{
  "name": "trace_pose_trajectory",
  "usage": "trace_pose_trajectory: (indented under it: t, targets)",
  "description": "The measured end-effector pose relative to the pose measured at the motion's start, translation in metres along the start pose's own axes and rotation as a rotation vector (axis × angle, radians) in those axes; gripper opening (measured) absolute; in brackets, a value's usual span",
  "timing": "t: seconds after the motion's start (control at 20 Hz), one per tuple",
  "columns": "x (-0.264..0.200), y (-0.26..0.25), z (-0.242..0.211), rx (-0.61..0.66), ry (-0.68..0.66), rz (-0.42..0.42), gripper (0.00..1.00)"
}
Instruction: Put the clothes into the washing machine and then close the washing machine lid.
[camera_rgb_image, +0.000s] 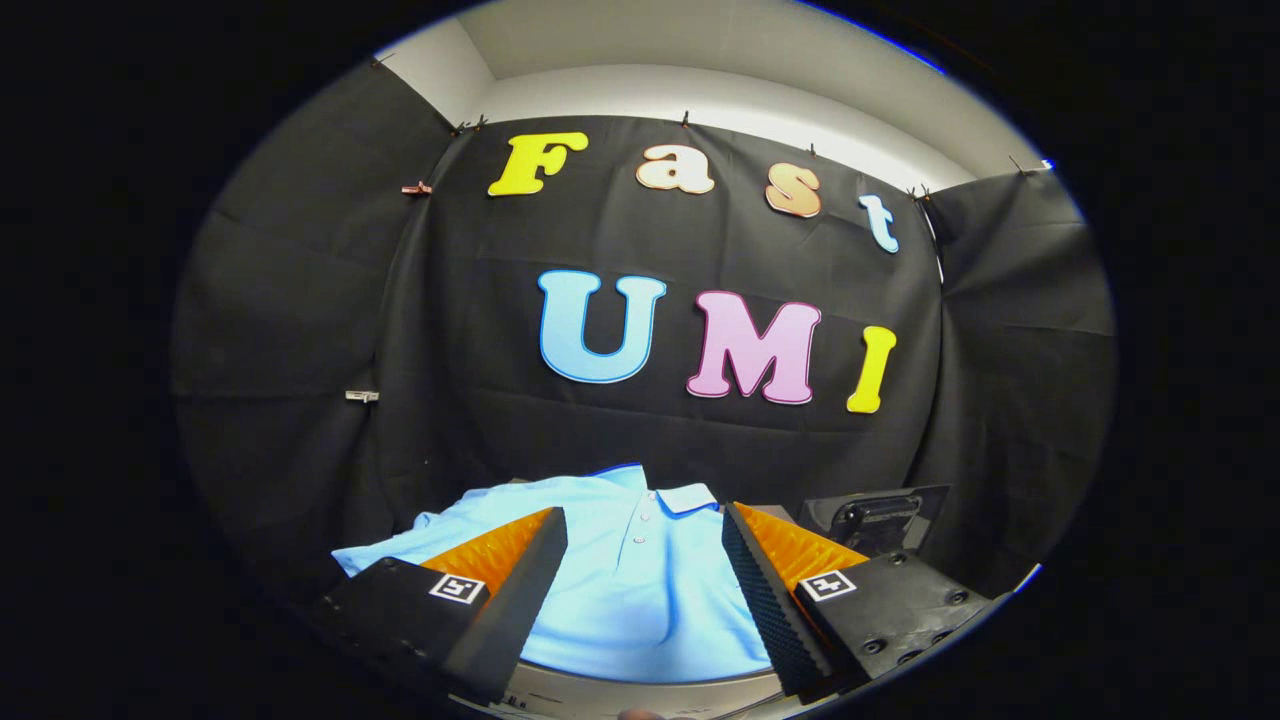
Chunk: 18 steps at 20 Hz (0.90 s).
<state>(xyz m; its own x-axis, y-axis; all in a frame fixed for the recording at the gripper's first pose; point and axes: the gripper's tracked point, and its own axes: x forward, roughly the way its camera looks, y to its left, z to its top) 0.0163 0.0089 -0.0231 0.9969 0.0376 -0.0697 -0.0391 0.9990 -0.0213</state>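
Just ahead of the fingers, a light blue polo shirt (640, 580) lies spread flat on a pale surface (640, 692), its collar toward the back wall and its sleeve reaching to the left. The gripper (640, 590) hangs above it with its fingers spread wide and nothing held, the shirt's body showing between them. Behind the right finger sits a dark device (880, 520), possibly part of the washing machine, though that cannot be told for sure. The step in hand looks like taking hold of the shirt. It would go best by lowering straight onto the chest fabric, pinching a generous fold so both pads bite cloth, then lifting high enough that the hem clears the surface's edge
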Motion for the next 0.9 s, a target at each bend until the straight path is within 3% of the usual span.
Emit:
trace_pose_trajectory:
  t: [0.35,0.55,0.9]
  targets:
    - [0.026,0.014,-0.01,-0.037,0.062,0.05,0.98]
    - [0.054,0.024,-0.035,-0.037,0.204,0.087,0.98]
    - [0.106,0.001,-0.054,-0.002,0.362,0.026,0.98]
